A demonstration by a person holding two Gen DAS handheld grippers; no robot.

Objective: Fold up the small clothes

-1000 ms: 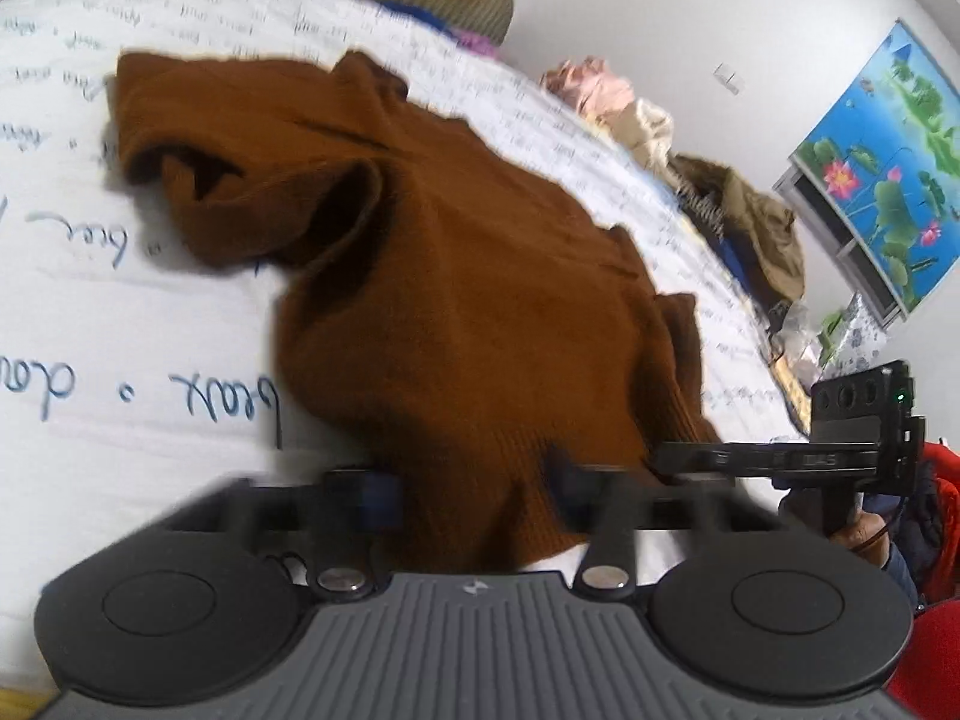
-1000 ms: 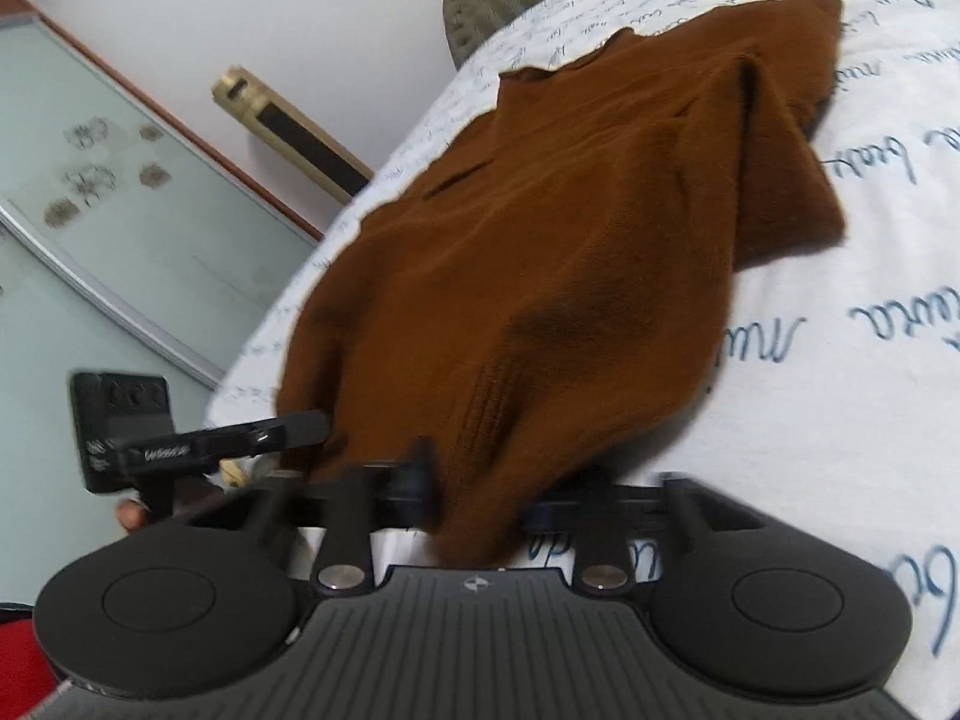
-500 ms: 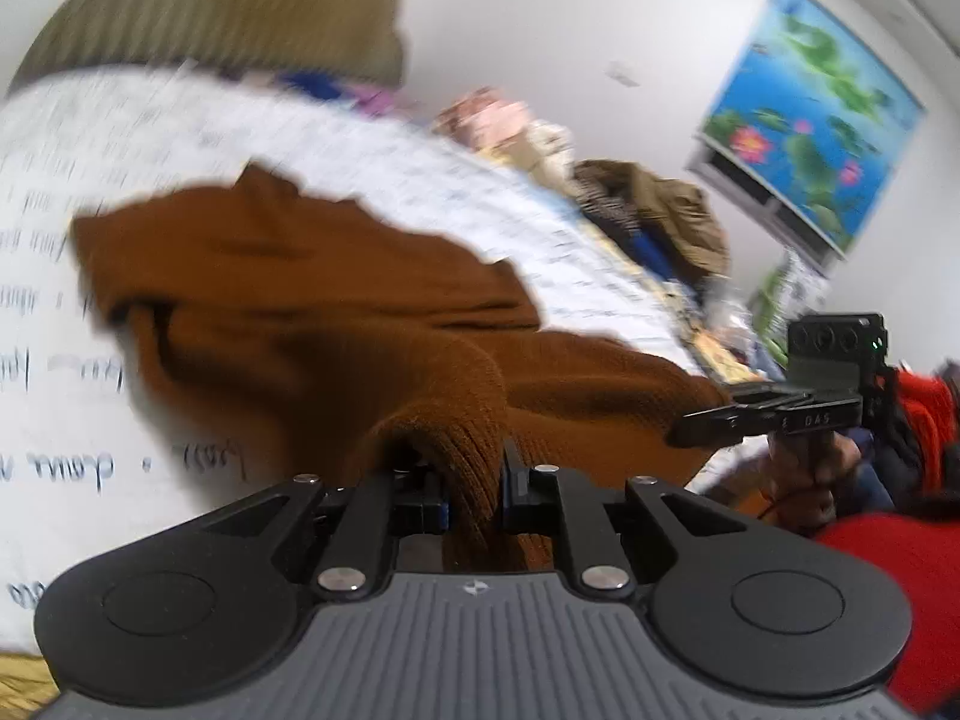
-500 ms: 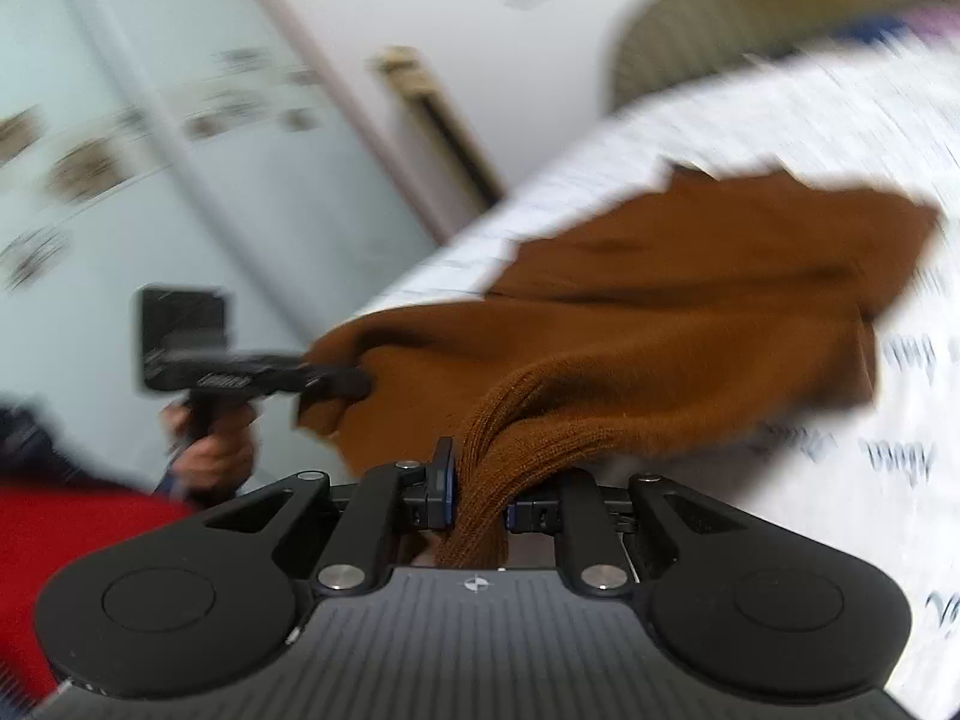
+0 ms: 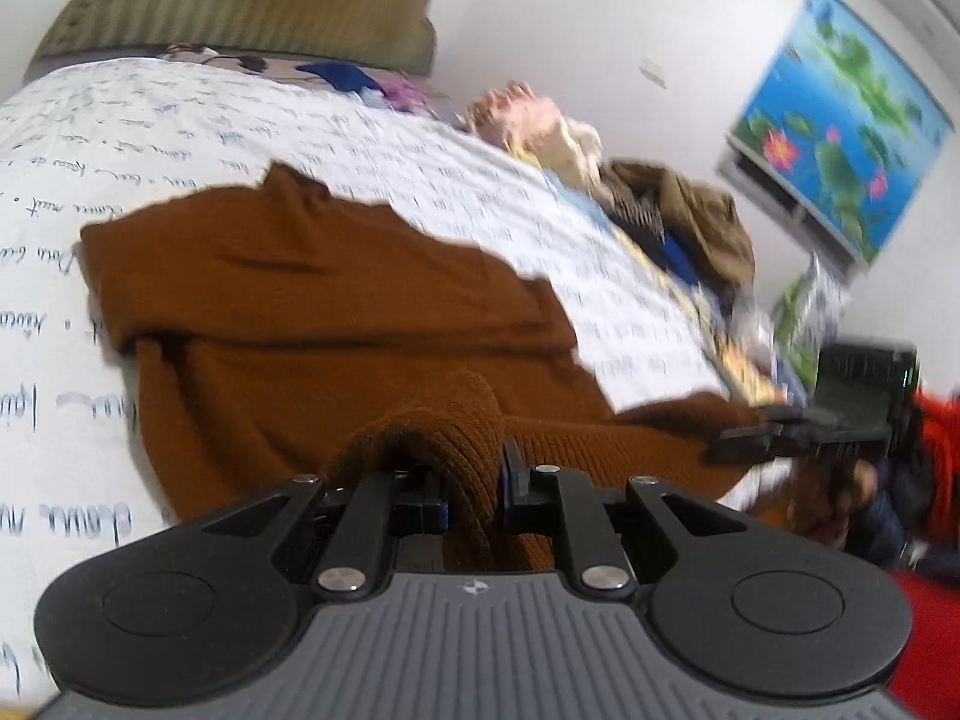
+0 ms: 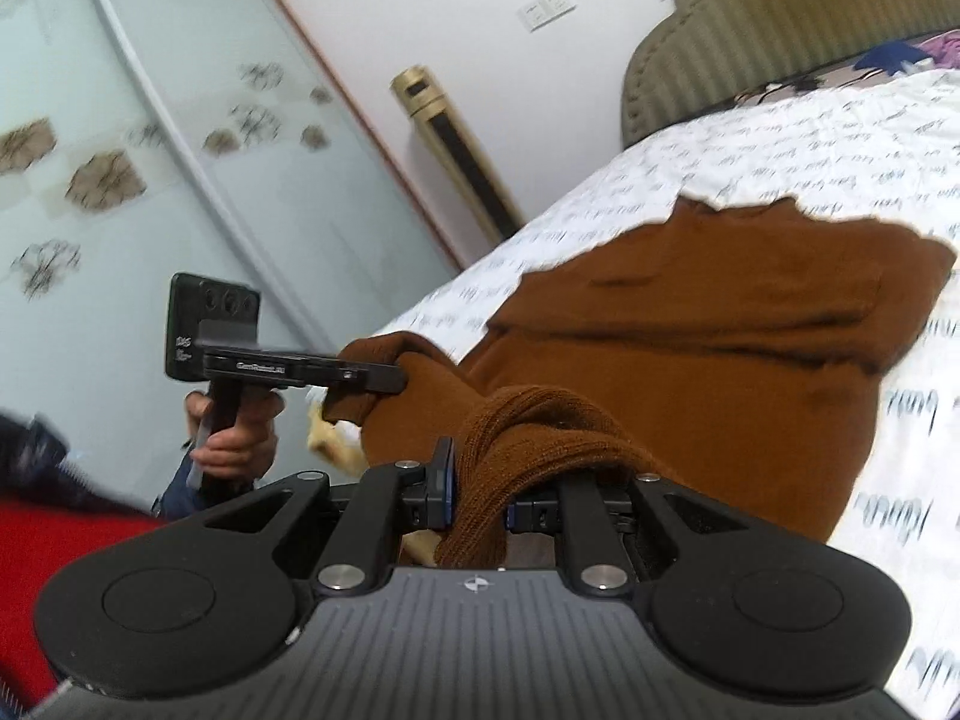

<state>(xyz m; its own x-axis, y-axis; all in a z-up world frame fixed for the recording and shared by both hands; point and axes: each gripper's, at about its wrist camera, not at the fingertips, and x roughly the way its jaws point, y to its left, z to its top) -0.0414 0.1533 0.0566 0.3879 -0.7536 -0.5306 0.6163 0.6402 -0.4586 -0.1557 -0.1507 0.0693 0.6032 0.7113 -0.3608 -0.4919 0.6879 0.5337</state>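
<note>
Bedroom, bed sheet (image 5: 420, 144) white with blue script, padded headboard (image 5: 252, 6) at the far end, clothes pile (image 5: 678, 222) along the bed's right edge.

Left wrist view: left gripper (image 5: 474, 489) nearly closed, jaws clamped on a bunched ribbed hem of the brown sweater (image 5: 336, 324); fabric rises out of the jaws as a hump and hangs down between them; rest of the sweater runs straight ahead of the gripper toward the headboard, collar end farthest; right gripper (image 5: 729, 450) visible at right, its tip pinching the same hem edge further along; hem is stretched sideways between the two.

Right wrist view: right gripper (image 6: 480, 504) also nearly closed, pads biting a thick roll of hem; sweater body lies ahead and to the right, long axis hem-to-collar toward the headboard; left gripper (image 6: 390, 381) at left with a hand (image 6: 231, 438) on its grip, a hem corner caught in its tip; wardrobe door (image 6: 120, 180) behind it.

Judgement: hem is lifted off the sheet at both corners, far half lies flat; next move likely carries the hem forward over the body toward the collar; both hands equally near, should travel level together; risk is the hem sagging in the middle or the body dragging.
</note>
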